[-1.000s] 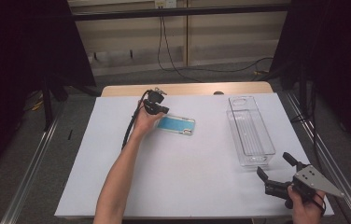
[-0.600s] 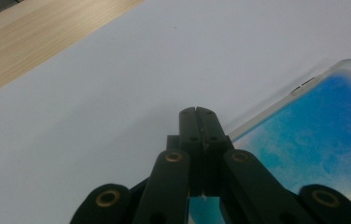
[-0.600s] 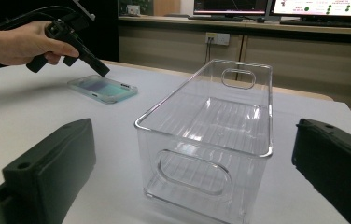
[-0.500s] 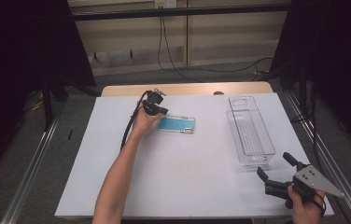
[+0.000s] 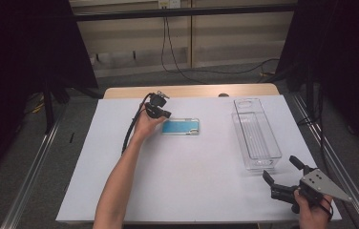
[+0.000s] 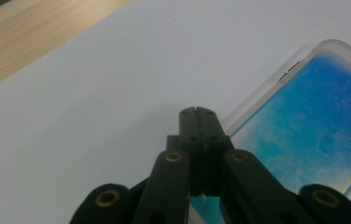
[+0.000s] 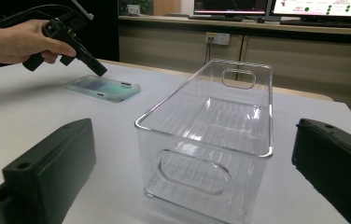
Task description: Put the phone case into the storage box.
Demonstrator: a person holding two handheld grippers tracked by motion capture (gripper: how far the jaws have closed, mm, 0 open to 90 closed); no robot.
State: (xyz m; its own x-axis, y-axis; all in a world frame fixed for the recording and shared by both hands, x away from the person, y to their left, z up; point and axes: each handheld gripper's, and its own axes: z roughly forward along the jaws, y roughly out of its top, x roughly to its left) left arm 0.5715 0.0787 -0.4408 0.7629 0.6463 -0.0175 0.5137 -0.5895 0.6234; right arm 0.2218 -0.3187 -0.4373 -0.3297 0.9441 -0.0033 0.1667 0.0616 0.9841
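A phone case (image 5: 181, 127) with a blue inside and a clear rim lies flat on the white sheet, left of centre. My left gripper (image 5: 167, 114) is shut with nothing between its jaws. Its tips (image 6: 196, 112) rest at the case's (image 6: 313, 126) left end, right by the rim; whether they touch it I cannot tell. A clear plastic bin (image 5: 265, 162) stands empty at the right. My right gripper (image 5: 279, 167) is open near the front right corner of the table, just short of the bin's near end (image 7: 197, 172), and holds nothing.
The white sheet (image 5: 192, 186) covers most of the table, and a strip of bare wood (image 5: 192, 90) shows at the far edge. Metal rails (image 5: 29, 171) run along both sides. Cables hang behind the table.
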